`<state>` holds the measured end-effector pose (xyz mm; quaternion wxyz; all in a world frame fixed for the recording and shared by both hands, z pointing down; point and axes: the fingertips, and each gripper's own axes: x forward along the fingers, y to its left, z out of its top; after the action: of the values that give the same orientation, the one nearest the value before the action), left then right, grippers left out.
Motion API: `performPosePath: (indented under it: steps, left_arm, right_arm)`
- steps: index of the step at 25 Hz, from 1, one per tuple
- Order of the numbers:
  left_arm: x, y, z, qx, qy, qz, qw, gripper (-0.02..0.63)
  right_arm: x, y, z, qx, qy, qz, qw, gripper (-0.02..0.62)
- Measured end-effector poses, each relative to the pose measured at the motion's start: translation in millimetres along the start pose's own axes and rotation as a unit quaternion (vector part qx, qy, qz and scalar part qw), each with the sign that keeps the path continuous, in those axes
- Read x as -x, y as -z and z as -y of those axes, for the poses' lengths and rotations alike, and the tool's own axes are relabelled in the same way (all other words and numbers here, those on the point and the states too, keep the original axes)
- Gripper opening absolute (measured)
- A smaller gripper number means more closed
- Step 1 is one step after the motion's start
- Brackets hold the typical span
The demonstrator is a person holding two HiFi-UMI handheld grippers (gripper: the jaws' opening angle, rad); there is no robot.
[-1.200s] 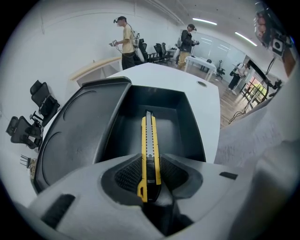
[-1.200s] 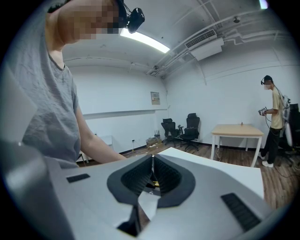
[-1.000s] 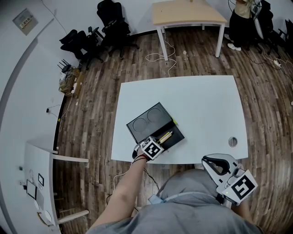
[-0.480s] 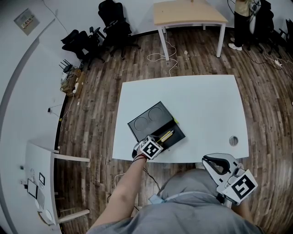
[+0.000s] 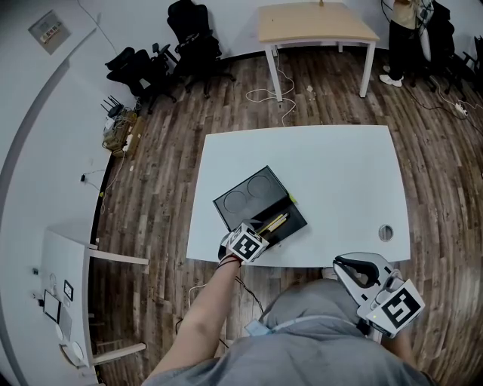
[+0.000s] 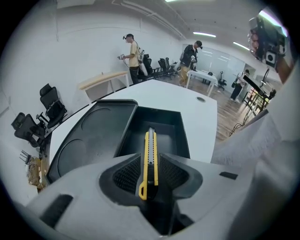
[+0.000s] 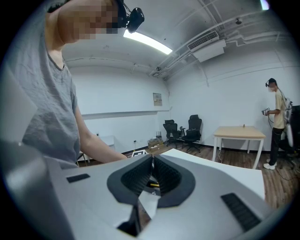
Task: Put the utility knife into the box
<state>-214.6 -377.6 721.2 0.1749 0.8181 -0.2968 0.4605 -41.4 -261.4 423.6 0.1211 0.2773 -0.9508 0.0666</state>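
A black box lies open near the front left edge of the white table (image 5: 339, 181), its lid (image 5: 245, 194) with two round recesses folded out flat beside the tray (image 5: 290, 217). My left gripper (image 5: 263, 231) is shut on a yellow utility knife (image 5: 274, 222). In the left gripper view the utility knife (image 6: 150, 157) runs between the pads (image 6: 126, 174) and points out over the tray (image 6: 161, 123). Whether its tip touches the tray floor I cannot tell. My right gripper (image 5: 346, 264) hangs off the table beside the person's body, its jaws (image 7: 151, 169) shut on nothing.
A round grommet hole (image 5: 386, 232) sits near the table's front right edge. A wooden desk (image 5: 317, 22) and black office chairs (image 5: 170, 53) stand further back on the wood floor. People stand at the room's far side (image 6: 133, 47).
Nothing has visibly moved apart from a slight shift of the head view. The left gripper holds the knife over the box throughout, and the right gripper stays put.
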Motion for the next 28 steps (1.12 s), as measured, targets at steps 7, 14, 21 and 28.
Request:
performPosePath:
  steps: [7,14,21,28]
  left_arm:
    - [16.4,-8.6,0.2,0.009,-0.021,0.044,0.9988,0.126]
    - [31.5,-12.6,5.4,0.022,-0.034,0.081,0.9959,0.124]
    - [45.6,-17.6,14.4,0.024,-0.05,0.114,0.9919,0.067]
    - [58.4,-16.0,21.6,0.025,-0.061,0.133,0.9889,0.028]
  right_arm:
    - [-0.6,-1.0,-9.5,0.011,-0.015,-0.001,1.0,0.031]
    - [1.5,-1.3,-16.5,0.014,-0.022,0.0,1.0,0.031]
    - [4.8,1.2,-23.1,0.018,-0.03,0.0,0.999,0.031]
    - [5.0,2.5,-32.0,0.023,-0.039,0.005,0.999,0.031]
